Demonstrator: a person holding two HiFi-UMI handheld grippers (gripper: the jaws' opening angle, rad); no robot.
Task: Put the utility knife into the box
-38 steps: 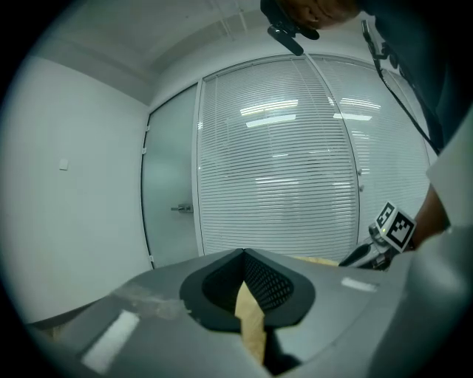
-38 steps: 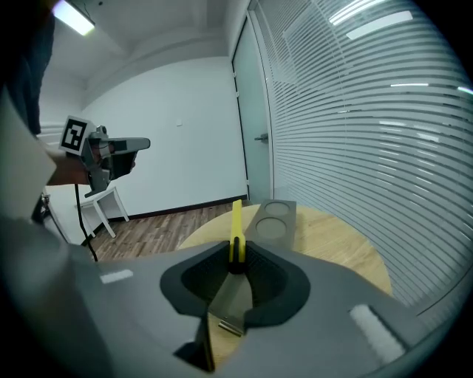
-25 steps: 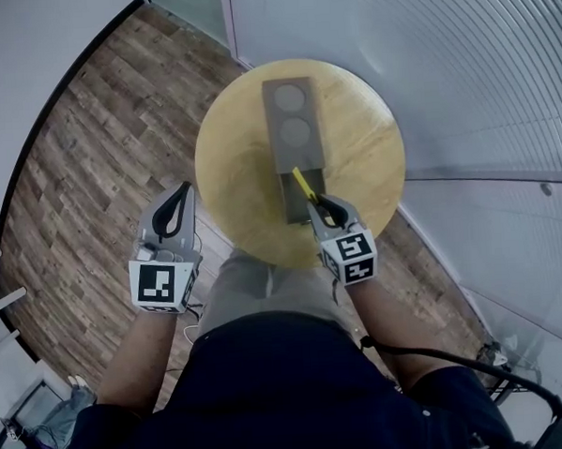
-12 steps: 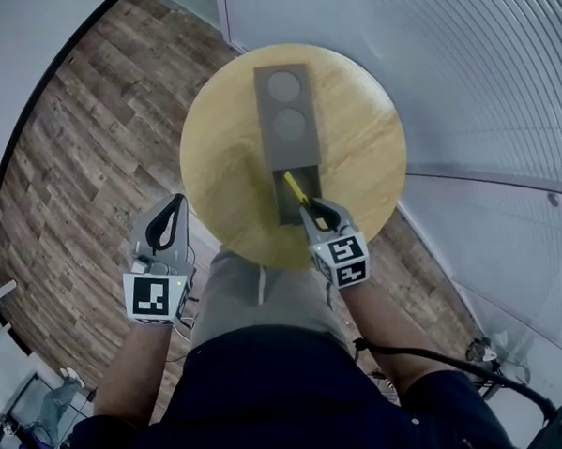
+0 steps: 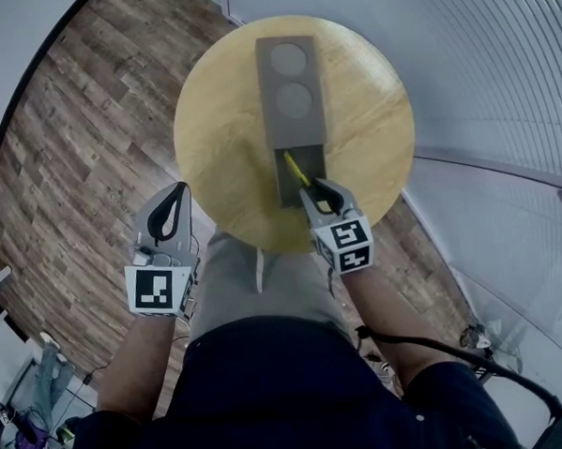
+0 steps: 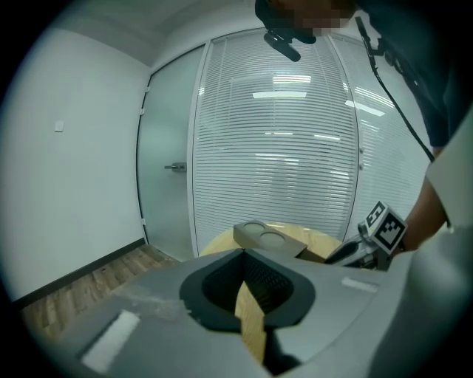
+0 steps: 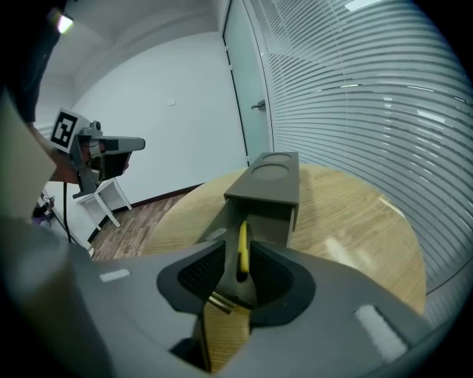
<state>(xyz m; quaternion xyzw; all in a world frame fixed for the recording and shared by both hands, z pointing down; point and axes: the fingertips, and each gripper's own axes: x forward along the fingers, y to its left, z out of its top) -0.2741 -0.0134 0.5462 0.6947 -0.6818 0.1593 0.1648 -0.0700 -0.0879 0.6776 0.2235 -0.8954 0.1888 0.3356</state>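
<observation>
Knife point(image 5: 298, 168) lies in the box point(image 5: 290, 78), nearly done; right gripper point(image 5: 323, 198) jaws just opened off it; left gripper point(image 5: 172, 213) closed, empty

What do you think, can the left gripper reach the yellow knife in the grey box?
Probably not yet: the left gripper hangs beside the round wooden table, and the right gripper, jaws just opened around the yellow knife, blocks the grey box's near end.

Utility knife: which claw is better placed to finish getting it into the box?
Right. The right claw is at the open end of the box with the utility knife between its jaws, which have just been opening. The left claw is shut, empty, off beside the table.
</observation>
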